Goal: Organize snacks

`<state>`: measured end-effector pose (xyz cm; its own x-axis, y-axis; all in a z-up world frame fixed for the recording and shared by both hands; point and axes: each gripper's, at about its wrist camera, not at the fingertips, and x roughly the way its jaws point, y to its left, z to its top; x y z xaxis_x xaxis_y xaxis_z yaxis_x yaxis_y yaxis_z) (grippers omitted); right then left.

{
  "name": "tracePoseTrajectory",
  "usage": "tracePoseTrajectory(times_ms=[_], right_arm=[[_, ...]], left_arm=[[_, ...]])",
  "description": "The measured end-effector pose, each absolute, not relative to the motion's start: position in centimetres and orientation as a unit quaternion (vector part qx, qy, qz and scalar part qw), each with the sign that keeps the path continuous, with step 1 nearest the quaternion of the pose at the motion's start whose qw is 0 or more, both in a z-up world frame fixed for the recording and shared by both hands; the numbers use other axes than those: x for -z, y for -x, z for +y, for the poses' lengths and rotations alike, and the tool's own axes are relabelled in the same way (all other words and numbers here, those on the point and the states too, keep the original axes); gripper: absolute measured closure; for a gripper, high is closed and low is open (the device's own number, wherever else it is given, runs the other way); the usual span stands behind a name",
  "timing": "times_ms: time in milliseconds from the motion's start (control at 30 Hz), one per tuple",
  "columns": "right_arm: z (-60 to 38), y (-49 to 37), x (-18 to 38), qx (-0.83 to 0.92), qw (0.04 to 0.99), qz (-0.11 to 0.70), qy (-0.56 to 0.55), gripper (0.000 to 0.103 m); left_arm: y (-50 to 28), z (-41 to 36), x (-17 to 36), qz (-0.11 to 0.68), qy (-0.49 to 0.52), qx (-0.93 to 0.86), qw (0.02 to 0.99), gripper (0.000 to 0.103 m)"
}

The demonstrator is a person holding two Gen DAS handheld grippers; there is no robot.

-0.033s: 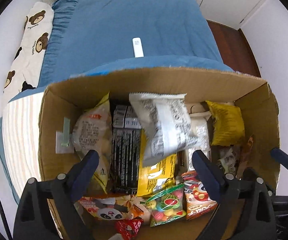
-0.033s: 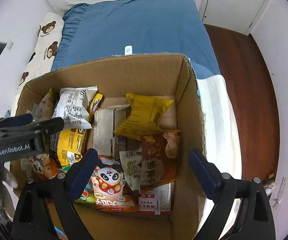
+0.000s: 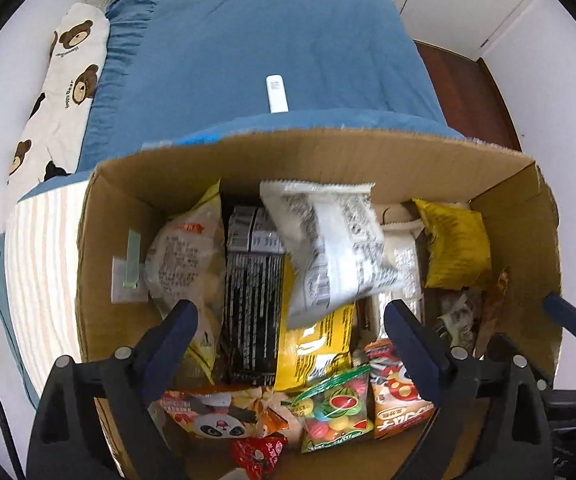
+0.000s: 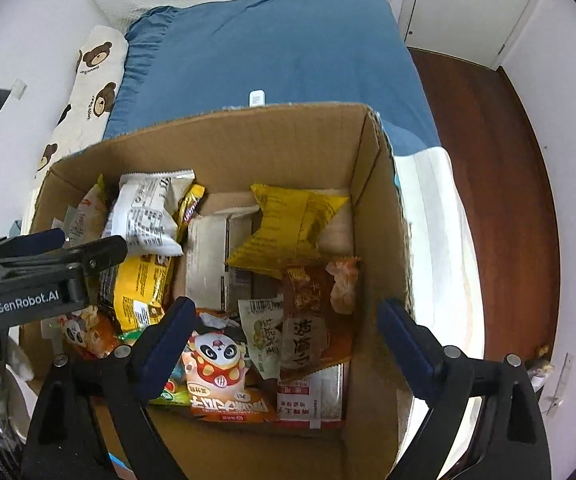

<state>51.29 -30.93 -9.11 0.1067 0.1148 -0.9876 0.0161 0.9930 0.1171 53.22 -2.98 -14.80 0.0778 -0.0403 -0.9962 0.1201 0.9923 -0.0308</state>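
An open cardboard box [image 3: 327,160] [image 4: 272,140] full of snack packets stands on the bed. On top lies a white packet with black print [image 3: 327,248] [image 4: 146,216]; a yellow crumpled bag [image 3: 455,248] [image 4: 288,228] lies to its right. Near the front are a panda packet [image 4: 218,360], a fruit-candy bag [image 3: 335,412] and a brown packet [image 4: 311,312]. My left gripper [image 3: 288,312] is open and empty above the box's left half. My right gripper [image 4: 286,312] is open and empty above the right half.
The box rests on a blue bedspread [image 3: 268,40] with a white remote [image 3: 276,94] behind it. A bear-print pillow [image 3: 60,92] lies at the left. A striped cloth [image 4: 435,220] and a dark wooden floor [image 4: 499,180] are to the right.
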Motion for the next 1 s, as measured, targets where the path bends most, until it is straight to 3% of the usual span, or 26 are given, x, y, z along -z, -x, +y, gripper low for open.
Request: tracePoseTrajectory(times_ms=[433,1000], right_arm=[[-30.9,-47.3,7.2,-0.033,0.768,0.639,-0.038,0.008],[-31.5,-33.8,-4.2,0.001,0.87,0.493,-0.026,0.005]], left_arm=[[-48.0,-0.8,13.8,0.651,-0.009,0.043,0.757,0.008],[-32.4,1.8,2.5,0.505,-0.009,0.038,0.862,0.008]])
